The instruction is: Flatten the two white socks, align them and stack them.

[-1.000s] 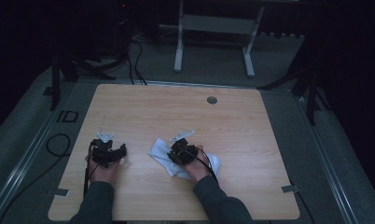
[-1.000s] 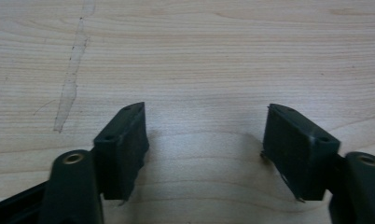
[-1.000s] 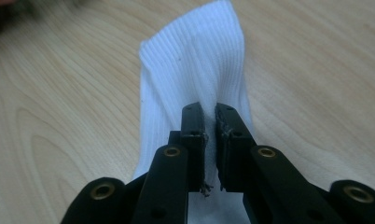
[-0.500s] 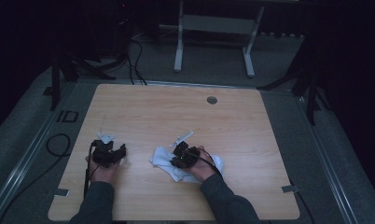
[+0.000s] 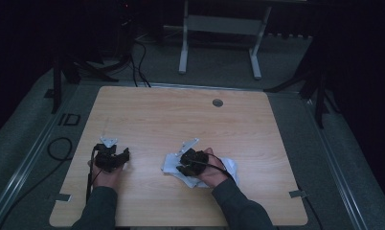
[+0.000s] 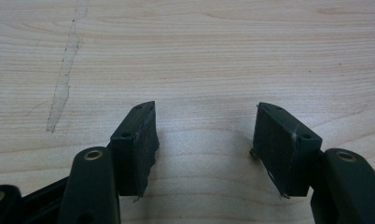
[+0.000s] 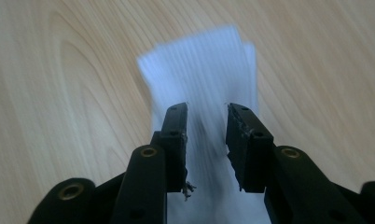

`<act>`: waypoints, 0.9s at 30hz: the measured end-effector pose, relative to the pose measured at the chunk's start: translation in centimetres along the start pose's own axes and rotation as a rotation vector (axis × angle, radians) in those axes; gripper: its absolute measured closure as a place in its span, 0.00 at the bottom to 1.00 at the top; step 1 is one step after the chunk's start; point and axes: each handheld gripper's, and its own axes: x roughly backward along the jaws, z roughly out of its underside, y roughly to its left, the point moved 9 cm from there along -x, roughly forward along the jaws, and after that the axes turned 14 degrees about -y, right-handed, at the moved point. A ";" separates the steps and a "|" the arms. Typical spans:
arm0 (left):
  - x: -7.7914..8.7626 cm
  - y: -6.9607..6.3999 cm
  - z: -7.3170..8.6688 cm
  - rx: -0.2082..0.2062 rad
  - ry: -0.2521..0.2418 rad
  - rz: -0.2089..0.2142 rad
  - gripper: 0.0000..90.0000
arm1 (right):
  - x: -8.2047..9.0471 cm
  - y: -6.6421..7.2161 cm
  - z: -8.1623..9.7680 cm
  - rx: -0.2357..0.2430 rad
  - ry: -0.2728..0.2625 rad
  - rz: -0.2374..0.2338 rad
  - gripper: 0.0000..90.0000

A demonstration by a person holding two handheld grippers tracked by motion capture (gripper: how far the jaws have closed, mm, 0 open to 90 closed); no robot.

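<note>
- The right tool [image 7: 206, 122] has just been opening its jaws; they now stand a little apart, released, with the white cloth [image 7: 204, 65] showing in the gap and no pad pressing it.
- The cloth lies flat on the counter [image 7: 59, 93], under the right tool and stretching out ahead of its tips; this view is blurred, so its edges are soft.
- From above, the right tool [image 5: 181, 168] sits over the crumpled cloth [image 5: 170, 163], which spreads out on both sides of the hand that holds it.
- The left tool [image 6: 204, 135] is released too, its jaws wide apart with bare counter between them.
- From above, the left tool [image 5: 122, 158] rests low on the wood, well apart from the cloth, which lies off to its right.
- A small round hole [image 5: 217, 102] sits far ahead of both tools, near the counter's far edge.
</note>
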 end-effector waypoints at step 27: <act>3.0 -10.7 -0.2 -0.154 -0.002 0.338 0.88 | -1.6 1.2 -2.3 0.013 -0.042 0.045 0.95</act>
